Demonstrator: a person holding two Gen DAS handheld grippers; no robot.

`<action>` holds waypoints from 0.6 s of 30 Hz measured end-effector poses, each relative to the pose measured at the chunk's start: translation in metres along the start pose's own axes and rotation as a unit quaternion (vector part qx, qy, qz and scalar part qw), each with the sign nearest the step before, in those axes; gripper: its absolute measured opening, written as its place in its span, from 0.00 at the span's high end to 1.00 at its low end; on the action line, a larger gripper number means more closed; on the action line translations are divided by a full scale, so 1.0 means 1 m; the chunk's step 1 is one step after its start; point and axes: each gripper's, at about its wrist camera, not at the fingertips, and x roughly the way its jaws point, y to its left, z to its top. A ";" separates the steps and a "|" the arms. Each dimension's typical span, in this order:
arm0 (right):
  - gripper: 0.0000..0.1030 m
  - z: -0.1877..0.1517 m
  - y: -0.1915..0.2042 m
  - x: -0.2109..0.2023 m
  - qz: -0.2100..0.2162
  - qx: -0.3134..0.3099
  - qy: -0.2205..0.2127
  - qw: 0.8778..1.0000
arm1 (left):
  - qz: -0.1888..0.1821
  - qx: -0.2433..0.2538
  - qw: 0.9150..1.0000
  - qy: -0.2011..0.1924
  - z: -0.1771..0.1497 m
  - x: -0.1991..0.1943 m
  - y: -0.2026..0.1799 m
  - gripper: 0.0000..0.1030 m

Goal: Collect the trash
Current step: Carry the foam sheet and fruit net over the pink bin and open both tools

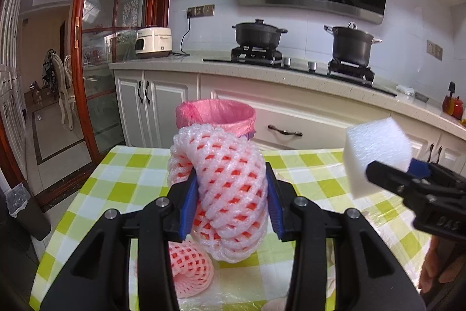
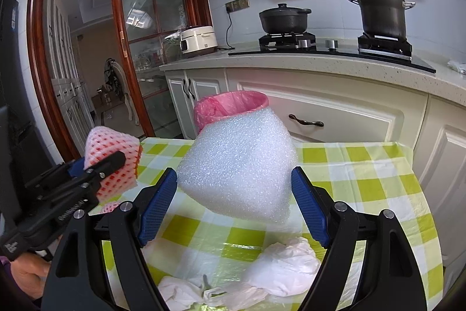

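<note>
- The left gripper [image 1: 231, 188] is clamped on a pink foam fruit net [image 1: 230, 188], its blue pads pressing both sides, and carries the net clear above the table [image 1: 131, 174].
- The right gripper [image 2: 234, 191] holds a white foam block [image 2: 238, 165] between widely spread blue jaws, also raised off the table; from the left wrist view the block sits at the right, with a hand [image 1: 437, 273] showing below that gripper.
- On the green-and-white checked tablecloth under the left gripper lies a second pink foam net [image 1: 189, 270], partly hidden by the gripper body.
- Nearest the right gripper, crumpled white tissue [image 2: 279, 270] and a thin white plastic bag [image 2: 189, 293] lie on the cloth.
- Beyond the far table edge stands a bin lined with a pink bag [image 1: 215, 115], mouth open; the held net and block hide part of it in each view, and its contents cannot be made out.
- Behind the bin run white cabinets [image 1: 163, 104] and a counter with a rice cooker [image 1: 153, 42] and two dark pots [image 1: 257, 32] on the stove.
</note>
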 end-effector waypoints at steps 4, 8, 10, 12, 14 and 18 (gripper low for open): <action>0.27 0.004 0.007 0.004 0.000 -0.007 0.001 1.000 | -0.005 -0.003 1.000 -0.005 0.001 -0.008 0.007 0.61; 0.27 0.008 0.015 0.012 0.002 -0.015 0.003 1.000 | -0.008 -0.006 1.000 -0.005 0.002 -0.008 0.015 0.61; 0.27 0.010 0.017 0.018 0.002 -0.019 0.006 1.000 | -0.009 -0.007 1.000 -0.004 0.003 -0.005 0.018 0.61; 0.27 0.013 0.018 0.022 0.001 -0.020 0.009 1.000 | -0.011 -0.006 1.000 -0.005 0.007 -0.001 0.021 0.61; 0.27 0.018 0.018 0.030 0.001 -0.023 0.010 1.000 | -0.015 -0.007 1.000 -0.003 0.010 0.004 0.025 0.61; 0.27 0.031 0.017 0.045 0.005 -0.027 0.011 1.000 | -0.016 -0.003 1.000 -0.005 0.022 0.014 0.031 0.60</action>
